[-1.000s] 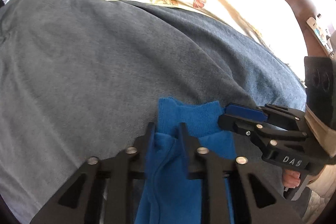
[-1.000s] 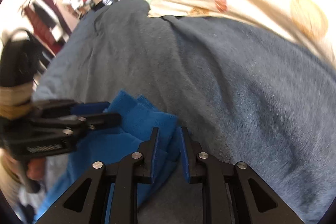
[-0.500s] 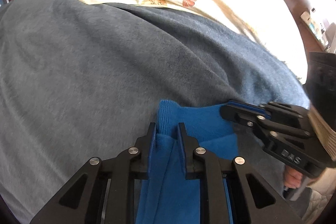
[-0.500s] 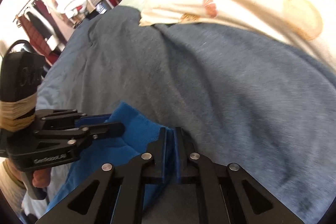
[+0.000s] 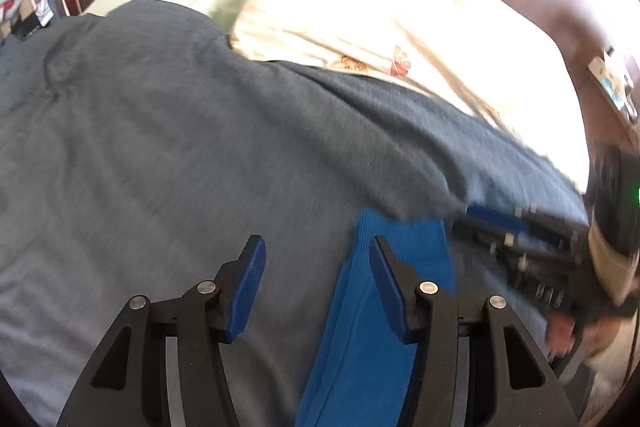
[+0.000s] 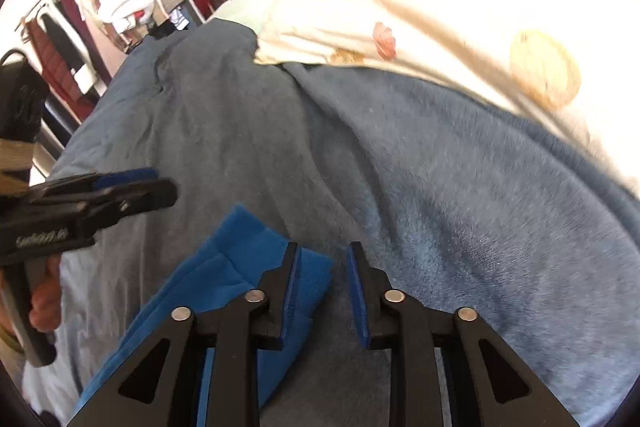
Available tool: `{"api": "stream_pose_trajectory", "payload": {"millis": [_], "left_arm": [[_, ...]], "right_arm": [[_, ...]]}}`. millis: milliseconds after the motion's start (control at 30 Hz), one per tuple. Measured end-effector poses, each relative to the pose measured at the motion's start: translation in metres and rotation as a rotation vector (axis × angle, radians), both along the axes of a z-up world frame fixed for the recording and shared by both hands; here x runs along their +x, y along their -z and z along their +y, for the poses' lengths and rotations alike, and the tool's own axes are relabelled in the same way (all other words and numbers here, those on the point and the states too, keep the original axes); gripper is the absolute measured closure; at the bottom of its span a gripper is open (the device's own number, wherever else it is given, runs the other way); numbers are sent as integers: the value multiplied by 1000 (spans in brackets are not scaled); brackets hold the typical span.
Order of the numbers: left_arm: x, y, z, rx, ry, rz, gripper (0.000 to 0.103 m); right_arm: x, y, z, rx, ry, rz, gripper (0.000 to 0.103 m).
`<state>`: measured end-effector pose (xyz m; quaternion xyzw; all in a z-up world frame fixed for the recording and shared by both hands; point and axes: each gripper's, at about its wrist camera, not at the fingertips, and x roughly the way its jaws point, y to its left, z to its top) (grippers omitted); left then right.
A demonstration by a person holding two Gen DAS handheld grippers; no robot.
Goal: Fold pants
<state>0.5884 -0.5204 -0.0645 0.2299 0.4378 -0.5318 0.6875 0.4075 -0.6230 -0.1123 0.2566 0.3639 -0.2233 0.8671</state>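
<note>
— Grey blanket (image 5: 168,155), with blue pants (image 5: 372,327) lying on it?
— Yes, lower part cut off. Left gripper (image 5: 316,267) and right gripper (image 6: 322,279) are opening, nothing between their pads; the right one blurs in the left view.

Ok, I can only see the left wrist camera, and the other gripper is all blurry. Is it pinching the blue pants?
Observer: No. In the right wrist view the right gripper has its jaws opening. A corner of the blue pants shows in the gap, but the pads don't press it.
Operator: Is my gripper touching the pants?
Observer: No. Seen from the side, the left gripper hangs over the grey blanket, apart from the pants, jaws opening with nothing between them.
Operator: Who's holding it?
Observer: A hand wraps its handle.
</note>
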Motion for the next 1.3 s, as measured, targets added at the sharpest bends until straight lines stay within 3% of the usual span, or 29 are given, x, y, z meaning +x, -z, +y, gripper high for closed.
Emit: {"api": "stream_pose_trajectory", "payload": {"millis": [133, 267, 333, 500, 833, 1100, 1200, 1300], "left_arm": [[-16, -1, 30, 49, 34, -38, 50], [-22, 7, 31, 55, 76, -32, 52], [-23, 10, 22, 42, 91, -12, 52], [-18, 24, -12, 14, 127, 88, 64], [-2, 67, -58, 70, 139, 208, 72], [4, 94, -67, 79, 108, 277, 72], [4, 99, -66, 72, 91, 309, 82], [-1, 94, -66, 62, 86, 285, 88]], "right_arm": [[-9, -13, 14, -21, -25, -24, 68], [-20, -14, 23, -6, -9, -45, 68], [-24, -8, 25, 20, 4, -54, 68], [-29, 12, 18, 135, 57, -78, 68], [-22, 48, -9, 325, 140, -127, 68], [-2, 62, -19, 351, 90, -127, 69], [6, 68, -23, 371, 75, -125, 69], [13, 70, -25, 380, 50, -119, 78]]}}
